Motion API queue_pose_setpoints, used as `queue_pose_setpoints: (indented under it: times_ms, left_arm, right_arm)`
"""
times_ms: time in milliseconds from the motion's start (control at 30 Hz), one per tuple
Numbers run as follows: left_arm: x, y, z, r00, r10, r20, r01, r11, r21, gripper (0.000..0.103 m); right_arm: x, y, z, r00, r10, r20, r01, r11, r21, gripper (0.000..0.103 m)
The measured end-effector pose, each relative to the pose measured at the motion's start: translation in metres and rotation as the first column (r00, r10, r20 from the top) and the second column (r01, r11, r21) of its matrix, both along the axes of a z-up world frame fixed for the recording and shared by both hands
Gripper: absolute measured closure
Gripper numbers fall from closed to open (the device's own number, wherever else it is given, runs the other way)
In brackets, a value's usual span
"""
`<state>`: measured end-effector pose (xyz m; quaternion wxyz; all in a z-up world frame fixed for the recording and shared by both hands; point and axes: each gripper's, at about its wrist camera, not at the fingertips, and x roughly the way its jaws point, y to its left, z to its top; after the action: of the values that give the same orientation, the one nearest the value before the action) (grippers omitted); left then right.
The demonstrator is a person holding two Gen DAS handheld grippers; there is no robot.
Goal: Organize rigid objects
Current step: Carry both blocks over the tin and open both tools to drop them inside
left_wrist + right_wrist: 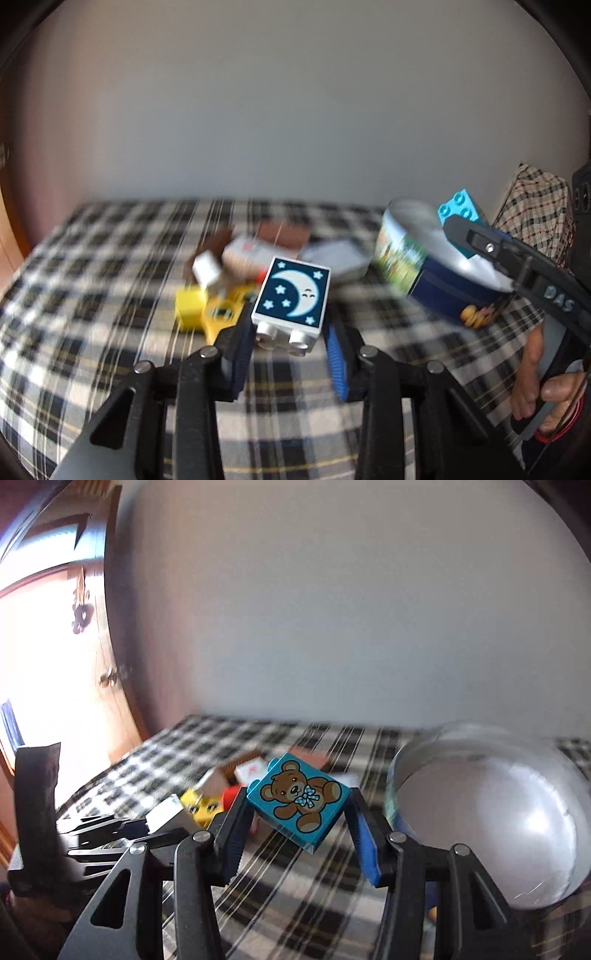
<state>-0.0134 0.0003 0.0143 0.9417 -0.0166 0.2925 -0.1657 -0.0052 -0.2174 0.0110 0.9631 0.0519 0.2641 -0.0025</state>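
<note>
My left gripper [290, 328] is shut on a white brick with a moon and stars on a dark blue face [292, 295], held above the checked cloth. My right gripper [299, 805] is shut on a teal brick printed with a teddy bear [300, 800], tilted, also off the cloth. In the left wrist view the right gripper's arm [517, 266] reaches over the round tin [436, 266], with the teal brick's studs [458, 205] showing above it. A blurred pile of bricks [221, 273] lies behind the moon brick. In the right wrist view the tin [487, 812] stands open at the right.
A checked cloth [92, 295] covers the table, with a plain wall behind. A person's hand [543, 391] grips the right handle. A brown block [284, 232] and a flat grey piece [336, 258] lie near the pile. A checked bundle [532, 206] sits at the far right.
</note>
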Motion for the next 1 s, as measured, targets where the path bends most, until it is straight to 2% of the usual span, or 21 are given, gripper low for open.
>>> queue_pose_setpoints:
  times_ms: [100,200,367,500,667,733,900,1000]
  left_arm:
    - [0.001,-0.018,0.014,0.998,-0.022,0.063,0.023,1.0,-0.008,0.068]
    - [0.011,-0.042,0.022,0.995,-0.059,0.082,0.061,0.998,-0.03,0.068]
    - [0.034,-0.086,0.024,0.99,-0.116,0.083,0.123,0.989,-0.085,0.068]
    - [0.041,-0.13,0.026,0.983,-0.164,0.087,0.17,0.983,-0.067,0.068]
    - [0.05,-0.179,0.024,0.974,-0.216,0.061,0.219,0.975,-0.044,0.068]
    - [0.058,-0.197,0.02,0.971,-0.235,0.032,0.236,0.971,-0.047,0.068]
    - [0.068,-0.215,0.007,0.973,-0.231,-0.026,0.231,0.973,-0.027,0.068]
    - [0.071,-0.218,0.002,0.975,-0.22,-0.04,0.22,0.976,-0.002,0.068]
  right_arm:
    - [-0.013,-0.021,0.008,0.996,-0.059,0.063,0.062,0.997,-0.04,0.05]
    - [-0.024,-0.047,0.011,0.99,-0.103,0.099,0.11,0.991,-0.071,0.05]
    - [-0.033,-0.101,0.01,0.975,-0.205,0.086,0.209,0.977,-0.032,0.05]
    - [-0.04,-0.135,0.011,0.95,-0.298,0.089,0.304,0.951,-0.063,0.05]
    - [-0.048,-0.182,0.001,0.92,-0.392,0.024,0.393,0.917,-0.076,0.05]
    - [-0.047,-0.197,-0.004,0.908,-0.419,-0.015,0.418,0.907,-0.048,0.05]
    - [-0.033,-0.209,-0.011,0.896,-0.436,-0.085,0.439,0.898,0.021,0.05]
    - [-0.026,-0.2,-0.016,0.889,-0.445,-0.108,0.444,0.895,-0.032,0.05]
